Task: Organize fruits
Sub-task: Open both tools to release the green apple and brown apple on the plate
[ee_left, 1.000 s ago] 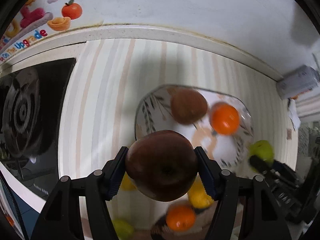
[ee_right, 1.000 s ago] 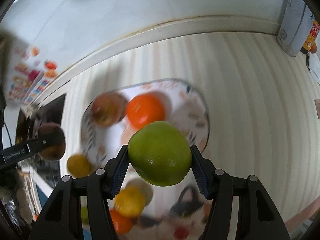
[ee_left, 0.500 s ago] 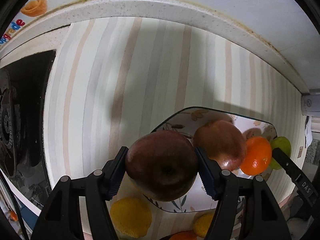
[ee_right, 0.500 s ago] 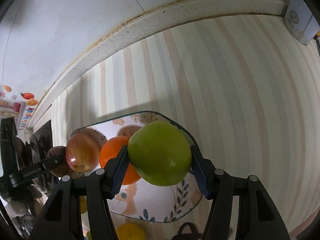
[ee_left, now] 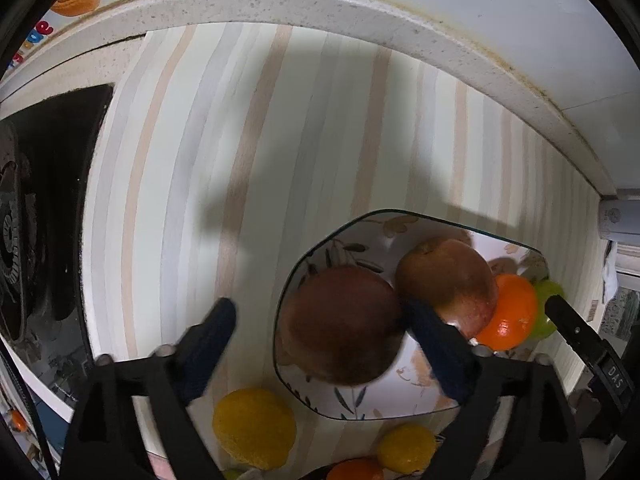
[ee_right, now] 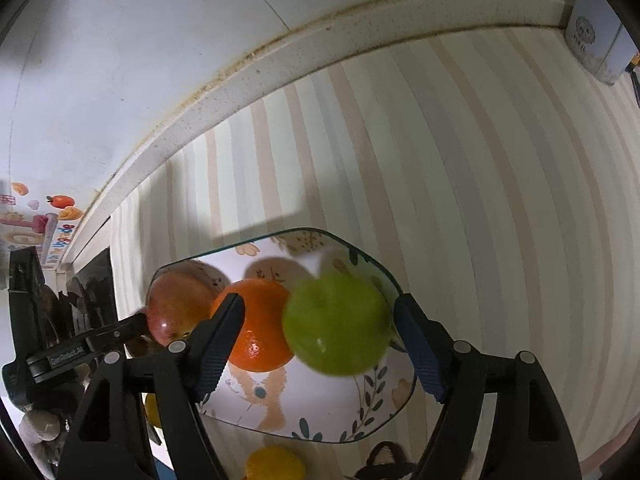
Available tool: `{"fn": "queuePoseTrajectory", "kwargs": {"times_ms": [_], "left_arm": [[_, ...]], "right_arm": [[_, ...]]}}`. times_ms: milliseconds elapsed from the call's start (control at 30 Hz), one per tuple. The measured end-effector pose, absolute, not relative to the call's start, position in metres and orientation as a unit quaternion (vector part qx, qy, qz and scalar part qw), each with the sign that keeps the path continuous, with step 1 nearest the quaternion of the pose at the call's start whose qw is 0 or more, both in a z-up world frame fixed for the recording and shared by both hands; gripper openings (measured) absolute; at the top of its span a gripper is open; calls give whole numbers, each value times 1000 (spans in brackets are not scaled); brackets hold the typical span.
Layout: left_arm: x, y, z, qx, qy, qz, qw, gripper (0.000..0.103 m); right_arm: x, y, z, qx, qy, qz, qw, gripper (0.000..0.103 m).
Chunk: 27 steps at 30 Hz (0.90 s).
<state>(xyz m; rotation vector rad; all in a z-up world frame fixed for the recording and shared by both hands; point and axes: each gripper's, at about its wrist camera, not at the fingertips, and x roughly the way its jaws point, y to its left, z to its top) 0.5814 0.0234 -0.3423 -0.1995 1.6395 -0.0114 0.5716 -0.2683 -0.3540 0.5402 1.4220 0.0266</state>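
Observation:
A floral plate [ee_left: 360, 408] lies on the striped counter and also shows in the right wrist view [ee_right: 332, 412]. My left gripper [ee_left: 320, 332] is open; a dark red apple [ee_left: 340, 324] sits between its fingers at the plate's left edge, blurred. A lighter red apple [ee_left: 444, 280] and an orange [ee_left: 512, 312] lie on the plate. My right gripper [ee_right: 320, 320] is open around a blurred green apple [ee_right: 338, 324] over the plate, beside the orange [ee_right: 260, 328] and red apple [ee_right: 176, 308].
Two lemons [ee_left: 254, 428] [ee_left: 406, 448] and another orange [ee_left: 356, 470] lie on the counter in front of the plate. A black stove [ee_left: 36, 220] is at the left. A white box [ee_right: 596, 44] stands at the back right by the wall ledge.
Both grippers have opened. The dark red apple and the green apple have left the fingers and dropped onto the plate.

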Motion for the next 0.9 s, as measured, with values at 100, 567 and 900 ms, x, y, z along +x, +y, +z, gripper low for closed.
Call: {"fn": "queuePoseTrajectory", "kwargs": {"times_ms": [100,567,900], "left_arm": [[581,26,-336,-81,724,-3,685,91],[512,11,-272,6,649,31,760,91],[449,-1,-237,12,601,19,799,91]], "right_arm": [[568,-268,-345,236,640,11,731,80],[495,-221,-298,73,629,2,774,94],[440,-204,-254,48,602,-1,797,94]]}}
